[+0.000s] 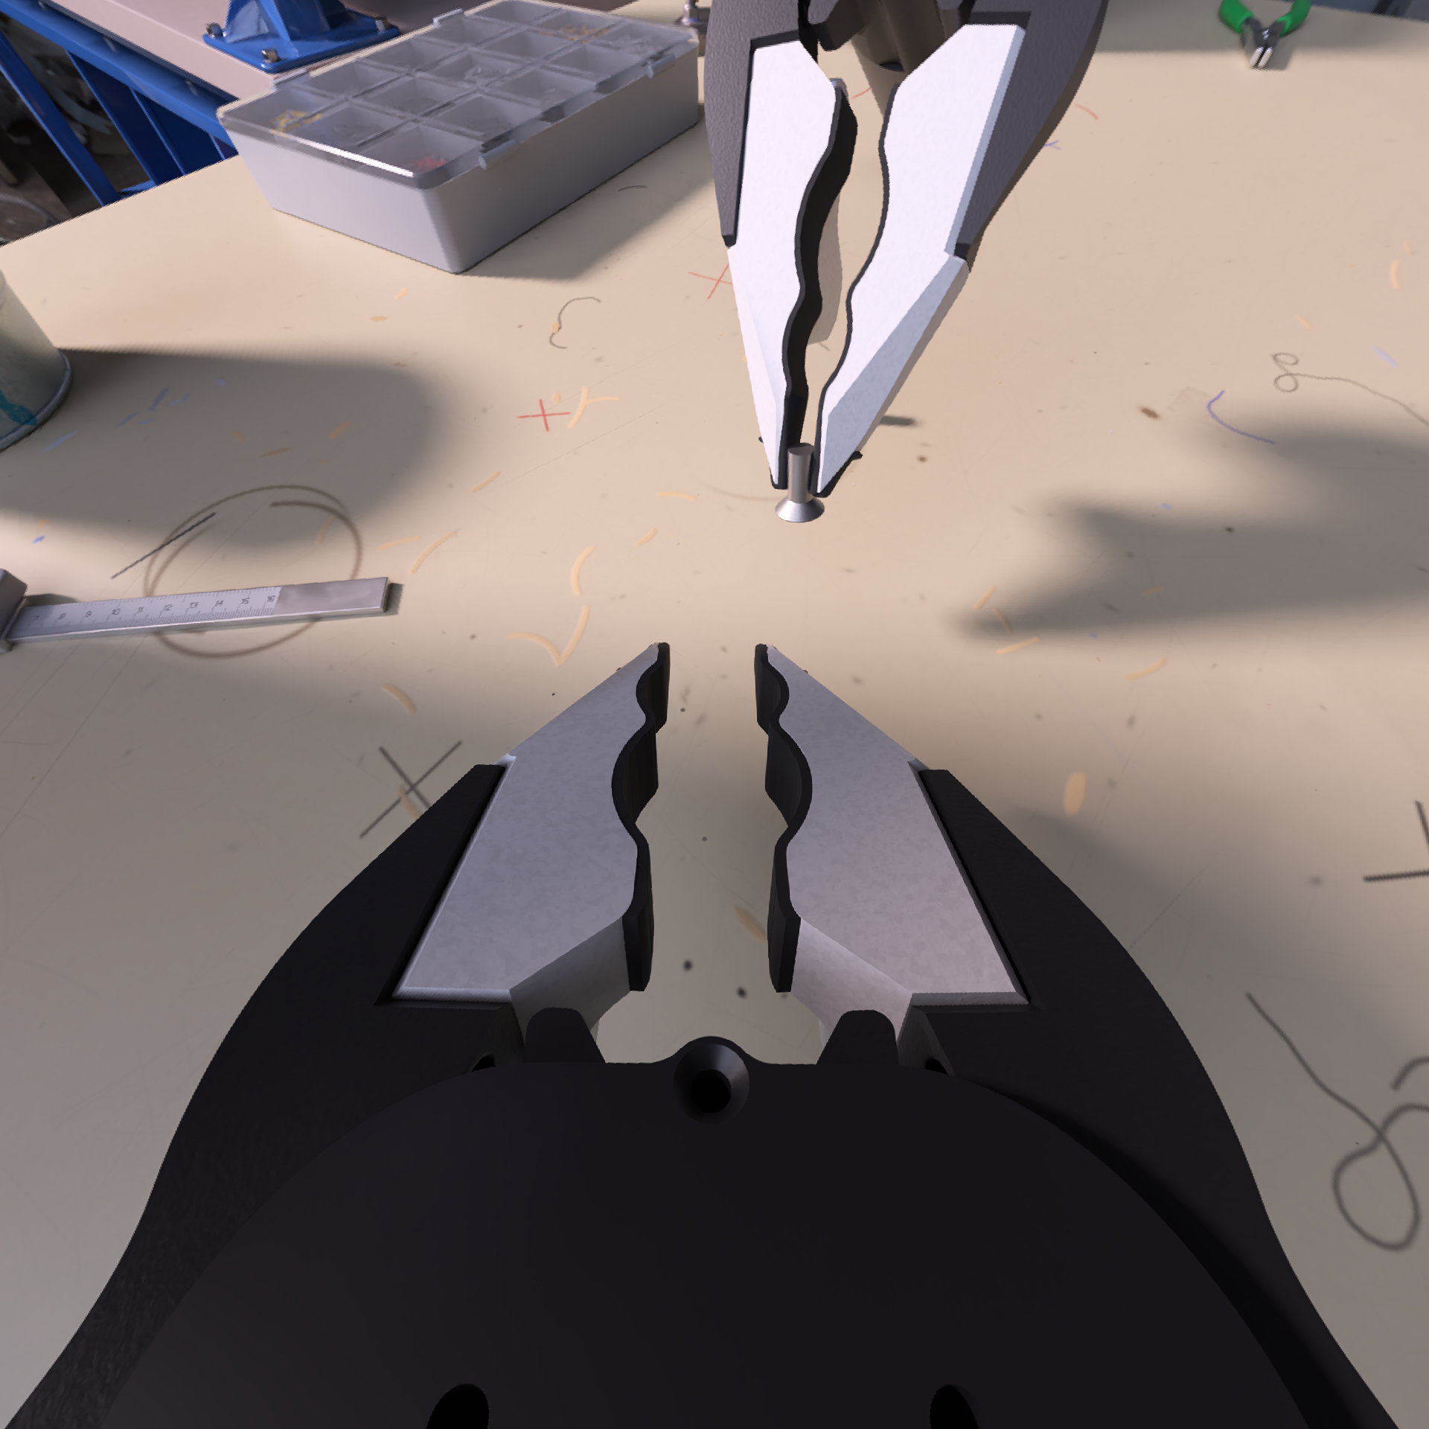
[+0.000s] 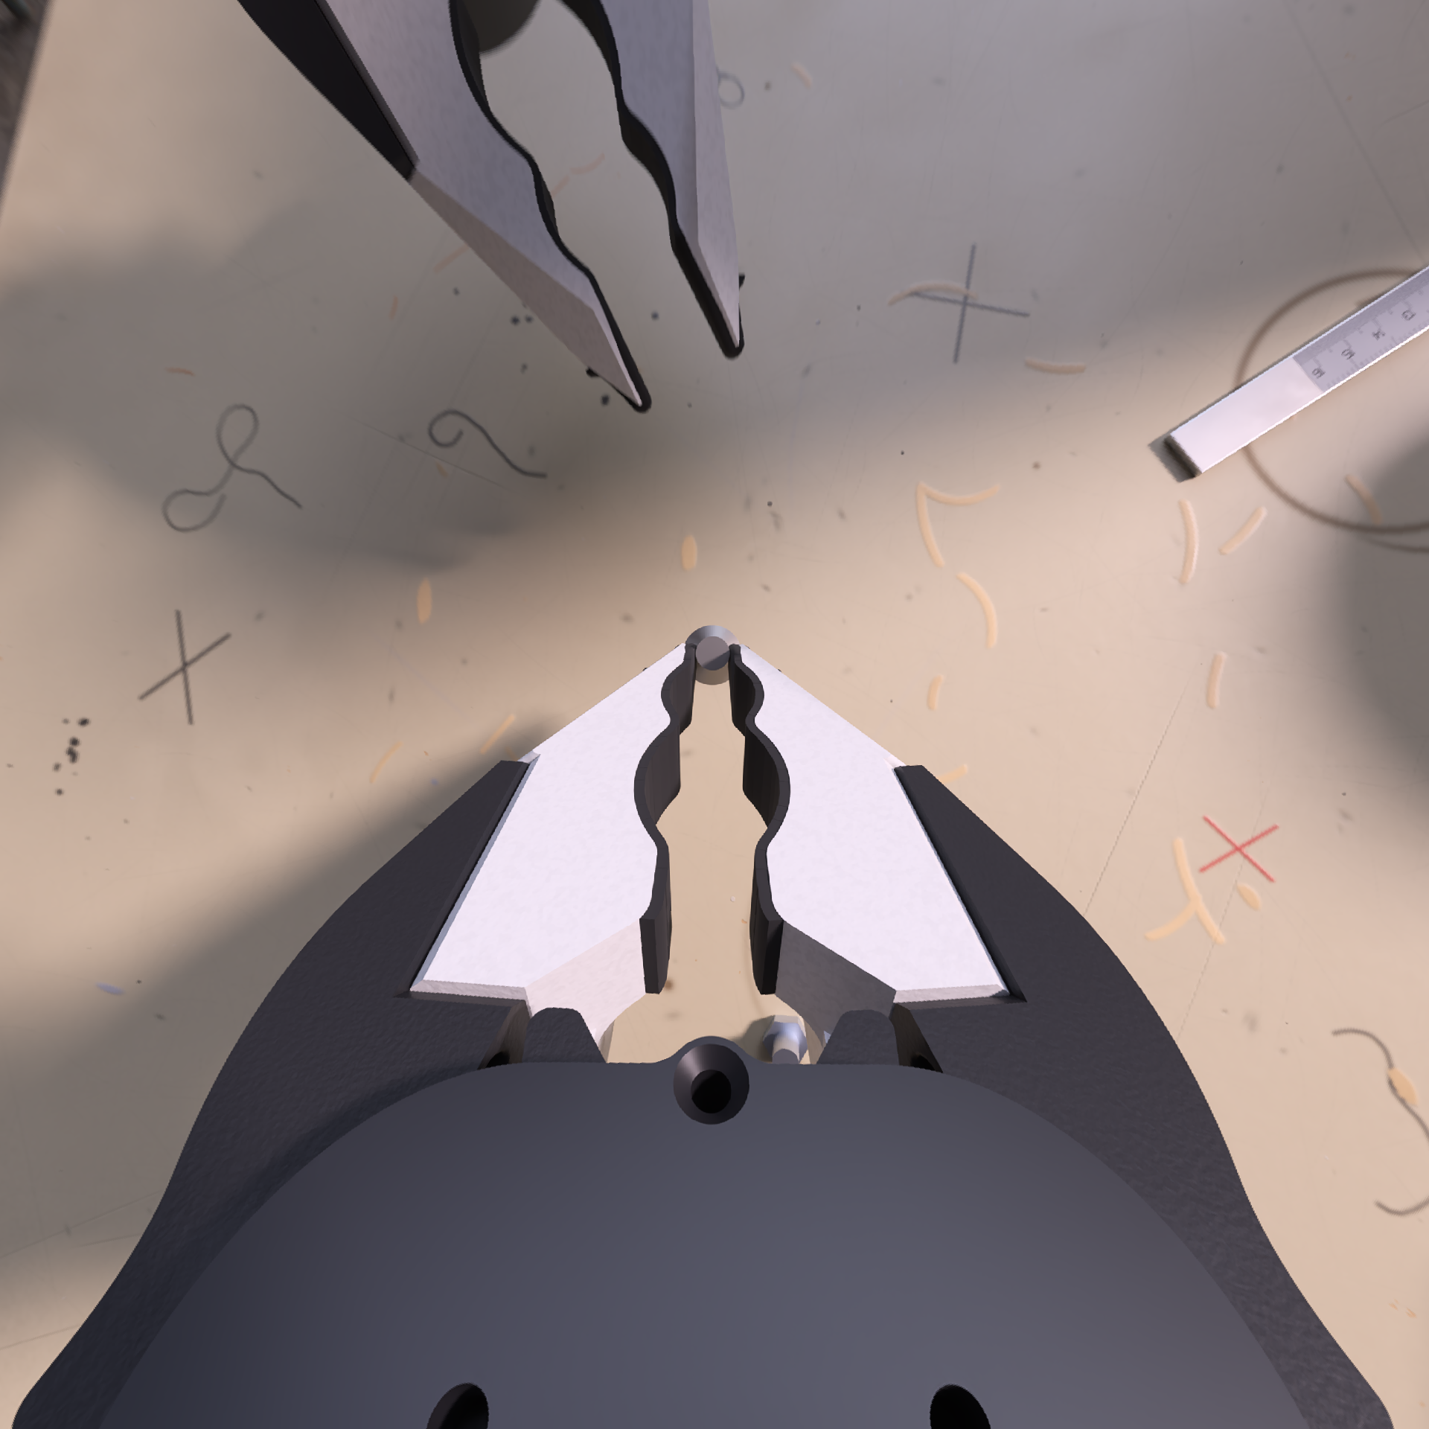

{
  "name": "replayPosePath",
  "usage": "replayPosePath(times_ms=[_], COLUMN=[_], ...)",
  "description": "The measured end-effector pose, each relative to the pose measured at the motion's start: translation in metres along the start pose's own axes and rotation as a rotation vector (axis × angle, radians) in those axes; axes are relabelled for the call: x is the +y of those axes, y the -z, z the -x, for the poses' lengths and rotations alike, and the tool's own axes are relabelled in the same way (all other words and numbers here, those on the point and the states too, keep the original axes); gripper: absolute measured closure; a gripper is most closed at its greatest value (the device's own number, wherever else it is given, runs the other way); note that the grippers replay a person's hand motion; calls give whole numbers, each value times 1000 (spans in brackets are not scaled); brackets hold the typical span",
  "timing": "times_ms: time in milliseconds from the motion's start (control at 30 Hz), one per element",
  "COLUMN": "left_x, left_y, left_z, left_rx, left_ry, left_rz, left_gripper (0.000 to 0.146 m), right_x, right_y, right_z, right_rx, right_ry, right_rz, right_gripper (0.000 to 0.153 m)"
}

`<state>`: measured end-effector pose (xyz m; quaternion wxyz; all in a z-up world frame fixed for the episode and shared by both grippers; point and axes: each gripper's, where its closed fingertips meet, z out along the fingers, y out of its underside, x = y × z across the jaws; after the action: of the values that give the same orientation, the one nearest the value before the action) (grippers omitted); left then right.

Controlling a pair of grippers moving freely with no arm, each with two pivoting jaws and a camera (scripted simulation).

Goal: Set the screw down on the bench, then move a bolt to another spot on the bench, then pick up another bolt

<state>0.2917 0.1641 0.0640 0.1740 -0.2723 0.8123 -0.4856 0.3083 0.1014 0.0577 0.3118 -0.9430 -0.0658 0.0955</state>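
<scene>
Right gripper (image 2: 712, 657): its fingers (image 2: 588, 835) were pinched on the shank of the screw (image 1: 801, 491), right at the tips — held head-down.
Screw: small, silver, countersunk; upright, with its flat head touching or just above the counter (image 1: 1005, 232) — I could not tell which.
Left gripper (image 1: 712, 657): empty, its fingers (image 1: 541, 843) set a narrow gap apart, pointing toward the screw and the right gripper from nearby.
Bolt (image 2: 782, 1040): a grey one showed only partly through the gap at the base of the right gripper, lying on the counter behind the held screw.
Counter: beige, marked with pencil crosses, scribbles and pale shavings.
Other items: a grey compartment box (image 1: 456, 131) with a clear lid at the far left, a steel ruler (image 1: 201, 611) at the left, green-handled pliers (image 1: 1260, 31) at the far right.
</scene>
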Motion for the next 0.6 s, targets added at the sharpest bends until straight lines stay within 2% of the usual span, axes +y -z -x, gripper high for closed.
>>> replayPosePath(times_ms=[400, 600], left_x=[8, 8], left_y=[5, 5], left_z=[9, 10], left_rx=[-39, -43], left_ry=[6, 1], left_rz=[-7, -8], left_gripper=[125, 125], right_x=[26, 24], right_y=[-36, -40], right_z=[-4, -9], right_rx=[124, 143], right_ry=[155, 184], right_rz=[134, 148], right_gripper=[145, 145])
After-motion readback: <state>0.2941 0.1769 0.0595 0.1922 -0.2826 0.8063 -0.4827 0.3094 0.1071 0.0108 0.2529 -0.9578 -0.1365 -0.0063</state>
